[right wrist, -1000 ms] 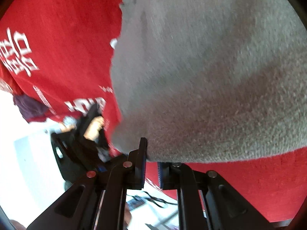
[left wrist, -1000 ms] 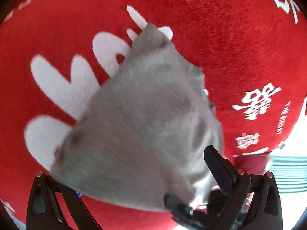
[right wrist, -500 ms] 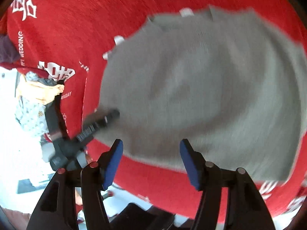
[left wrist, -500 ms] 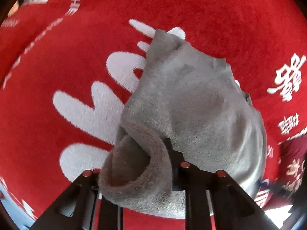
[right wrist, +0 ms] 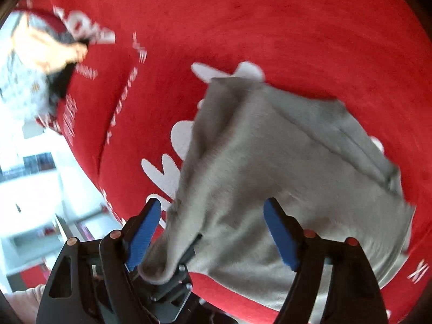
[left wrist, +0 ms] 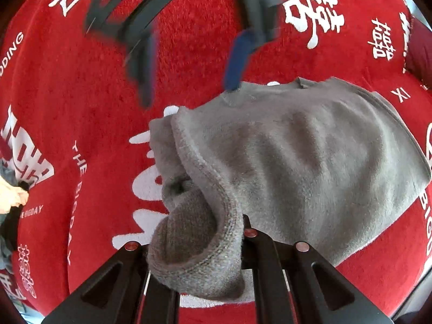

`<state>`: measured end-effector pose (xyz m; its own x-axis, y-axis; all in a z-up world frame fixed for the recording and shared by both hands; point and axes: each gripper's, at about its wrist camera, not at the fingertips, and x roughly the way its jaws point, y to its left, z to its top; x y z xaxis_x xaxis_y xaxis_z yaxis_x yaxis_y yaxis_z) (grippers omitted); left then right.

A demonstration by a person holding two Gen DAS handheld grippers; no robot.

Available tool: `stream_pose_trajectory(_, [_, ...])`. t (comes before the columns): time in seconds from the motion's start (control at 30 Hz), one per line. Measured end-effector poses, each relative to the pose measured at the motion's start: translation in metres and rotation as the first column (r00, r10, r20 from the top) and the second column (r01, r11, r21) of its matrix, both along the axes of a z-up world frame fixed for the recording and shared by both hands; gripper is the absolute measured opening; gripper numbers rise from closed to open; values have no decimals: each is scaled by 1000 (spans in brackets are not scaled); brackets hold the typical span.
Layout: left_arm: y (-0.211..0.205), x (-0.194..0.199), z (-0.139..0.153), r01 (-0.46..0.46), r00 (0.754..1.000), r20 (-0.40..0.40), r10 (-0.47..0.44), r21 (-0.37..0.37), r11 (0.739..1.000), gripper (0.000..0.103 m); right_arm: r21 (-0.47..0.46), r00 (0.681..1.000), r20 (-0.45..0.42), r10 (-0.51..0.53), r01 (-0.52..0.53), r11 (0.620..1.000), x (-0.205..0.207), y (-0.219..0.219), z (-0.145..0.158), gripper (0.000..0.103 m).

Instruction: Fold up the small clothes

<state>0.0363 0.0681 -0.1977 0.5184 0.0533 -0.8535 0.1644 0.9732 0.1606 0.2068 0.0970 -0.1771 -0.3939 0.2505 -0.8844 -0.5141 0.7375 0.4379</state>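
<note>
A small grey fleece garment lies on a red cloth with white lettering. My left gripper is shut on a hemmed edge of it; the fabric bunches up and droops over the fingers, hiding the tips. In the right wrist view that same gripper pinches the lifted grey corner. My right gripper hovers above the garment, its jaws opening, blue pads wide apart and pressing on nothing. From the left wrist it shows blurred at the top, right gripper, one pad near the garment's far edge.
A heap of other clothes lies at the red cloth's edge, also seen as the pile at far left. A dark maroon item sits at the right rim. White floor and furniture lie beyond the cloth's edge.
The left gripper closed on the garment's edge and lifted it. The right gripper let go of the grey fabric, opened wide and swung away across the cloth, rolling as it went.
</note>
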Motion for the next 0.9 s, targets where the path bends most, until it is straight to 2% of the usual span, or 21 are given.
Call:
stream_pose_trajectory(0.1, [1,-6,2,10,1000,5,-10,-11,1000,10,-57,995,-25,95,-97,994,-6,37,-19,82])
stream_pose_trajectory(0.23, [-3,-4,4,28,1000,14,-28,-8,1000,10,-144,981,-30,193,-195,970,-17,65,-43,82])
stream_pose_trajectory(0.43, [-2,-1,7,27,1000,17,-27,-31,999,10,-261,967,9,255,-244,934,-22,92,-68,82])
stream_pose_trajectory(0.5, [-2,0,6,28,1000,14,-27,-34,999,10,-320,956,52,287,-256,912,-23,94,-78,82])
stream_pose_trajectory(0.53, [-3,0,7,30,999,13,-30,-33,999,10,-338,953,73,295,-255,906,-24,93,-81,78])
stream_pose_trajectory(0.57, [-4,0,8,34,999,10,-33,-31,999,10,-347,951,97,295,-245,905,-24,88,-81,49])
stream_pose_trajectory(0.6, [-3,1,8,34,999,8,-34,-34,999,10,-342,952,110,285,-233,910,-23,82,-79,31])
stream_pose_trajectory(0.67, [-5,2,13,42,999,10,-42,-42,998,10,-266,973,118,200,-163,950,-17,61,-69,23])
stream_pose_trajectory(0.77, [-15,2,29,78,996,39,-76,-47,996,10,-122,988,131,80,-64,991,-7,29,-44,21])
stream_pose_trajectory(0.9, [-42,2,59,141,987,82,-135,-66,988,10,80,987,147,-61,50,996,-1,-27,-5,20])
